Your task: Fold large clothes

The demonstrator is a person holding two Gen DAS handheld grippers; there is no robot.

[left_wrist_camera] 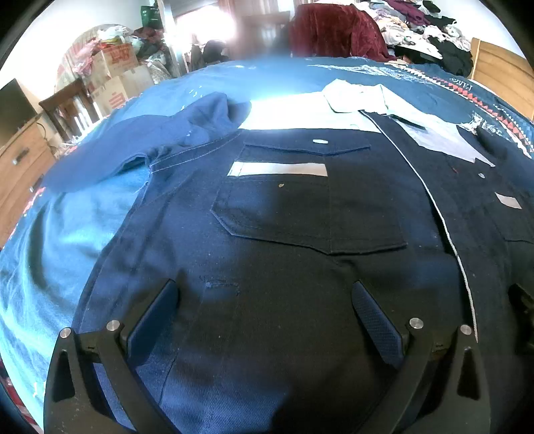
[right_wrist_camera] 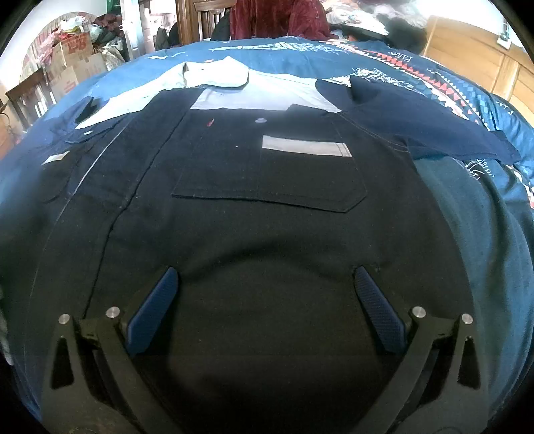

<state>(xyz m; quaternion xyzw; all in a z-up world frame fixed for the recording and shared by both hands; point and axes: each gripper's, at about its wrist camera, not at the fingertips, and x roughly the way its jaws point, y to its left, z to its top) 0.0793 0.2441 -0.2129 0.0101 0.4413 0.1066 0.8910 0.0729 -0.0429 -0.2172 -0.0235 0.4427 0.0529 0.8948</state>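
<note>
A large dark navy work shirt (left_wrist_camera: 300,267) lies front side up on a bed, with a pale grey collar (left_wrist_camera: 353,96) and yoke at the far end. Each chest pocket carries a grey stripe (left_wrist_camera: 278,169). The shirt's left sleeve (left_wrist_camera: 160,140) spreads out to the left. In the right wrist view the same shirt (right_wrist_camera: 267,207) fills the frame, its other sleeve (right_wrist_camera: 424,123) stretched to the right. My left gripper (left_wrist_camera: 263,290) hovers open over the lower left front panel. Over the lower right panel my right gripper (right_wrist_camera: 265,277) also stands open. Neither holds cloth.
A blue patterned bedcover (left_wrist_camera: 60,240) lies under the shirt. A dark red garment (left_wrist_camera: 333,30) and a pile of clothes (left_wrist_camera: 420,30) sit at the far end. Cardboard boxes (left_wrist_camera: 113,73), a chair and a wooden dresser (left_wrist_camera: 16,173) stand left; a wooden headboard (right_wrist_camera: 467,56) is on the right.
</note>
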